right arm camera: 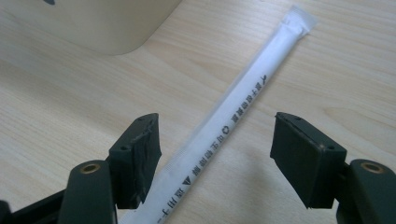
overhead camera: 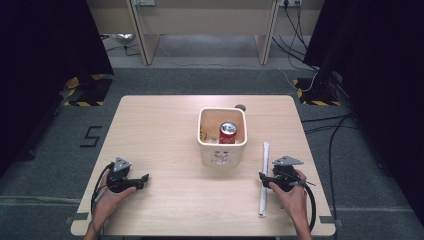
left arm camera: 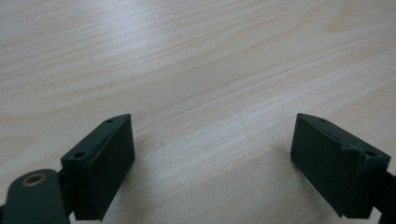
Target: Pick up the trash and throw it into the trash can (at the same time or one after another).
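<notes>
Straddling the paper-wrapped straw (right arm camera: pixel 224 135), the right gripper (right arm camera: pixel 215 154) stands with its jaws wide apart, one on each side of the wrapper and neither pad touching it, so nothing is yet held. The straw (overhead camera: pixel 264 179) lies flat on the desk (overhead camera: pixel 165 125) at the near right, running from near to far just right of the white bin (overhead camera: pixel 223 150). The step in hand appears to be the approach for picking the straw up; the next move calls for lowering until the pads flank the wrapper at desk level, then closing gently on so thin and flat a thing. The left gripper (overhead camera: pixel 142 180) rests at the near left, jaws open and empty over bare wood (left arm camera: pixel 201 70). A red drink can (overhead camera: pixel 228 133) stands upright inside the bin, whose wall sits close to the straw's far end and may crowd a sideways lift.
</notes>
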Action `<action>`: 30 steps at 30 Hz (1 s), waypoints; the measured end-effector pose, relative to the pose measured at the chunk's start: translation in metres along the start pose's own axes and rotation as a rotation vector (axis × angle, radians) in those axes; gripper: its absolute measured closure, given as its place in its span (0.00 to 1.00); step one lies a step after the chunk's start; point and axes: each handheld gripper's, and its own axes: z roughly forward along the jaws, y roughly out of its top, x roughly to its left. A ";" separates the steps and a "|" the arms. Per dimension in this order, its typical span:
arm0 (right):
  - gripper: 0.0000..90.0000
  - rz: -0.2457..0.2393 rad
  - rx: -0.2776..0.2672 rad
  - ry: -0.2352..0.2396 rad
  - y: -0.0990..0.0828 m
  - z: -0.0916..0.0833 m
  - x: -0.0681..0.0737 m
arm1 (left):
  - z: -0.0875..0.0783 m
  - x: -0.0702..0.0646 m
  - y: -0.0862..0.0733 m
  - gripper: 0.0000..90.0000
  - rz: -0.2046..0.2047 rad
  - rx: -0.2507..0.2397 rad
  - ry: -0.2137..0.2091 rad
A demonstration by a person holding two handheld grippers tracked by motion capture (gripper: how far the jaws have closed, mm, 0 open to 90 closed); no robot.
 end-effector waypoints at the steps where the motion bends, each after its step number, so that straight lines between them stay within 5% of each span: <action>1: 0.37 -0.009 0.013 0.000 0.000 0.004 0.003 | 0.000 0.000 0.000 0.14 0.000 -0.001 0.000; 6: 0.40 -0.028 0.050 -0.019 -0.004 0.009 0.004 | 0.000 0.000 0.000 0.14 0.000 0.000 0.000; 13: 0.64 0.032 0.047 0.021 -0.009 0.003 -0.011 | 0.000 0.000 0.000 0.15 0.001 0.001 0.000; 21: 0.86 0.039 0.034 0.010 -0.014 -0.002 -0.020 | -0.001 0.000 0.000 0.15 0.001 -0.001 -0.001; 30: 0.89 0.036 0.022 -0.001 -0.018 -0.005 -0.027 | -0.001 0.000 0.000 0.15 0.002 -0.001 -0.001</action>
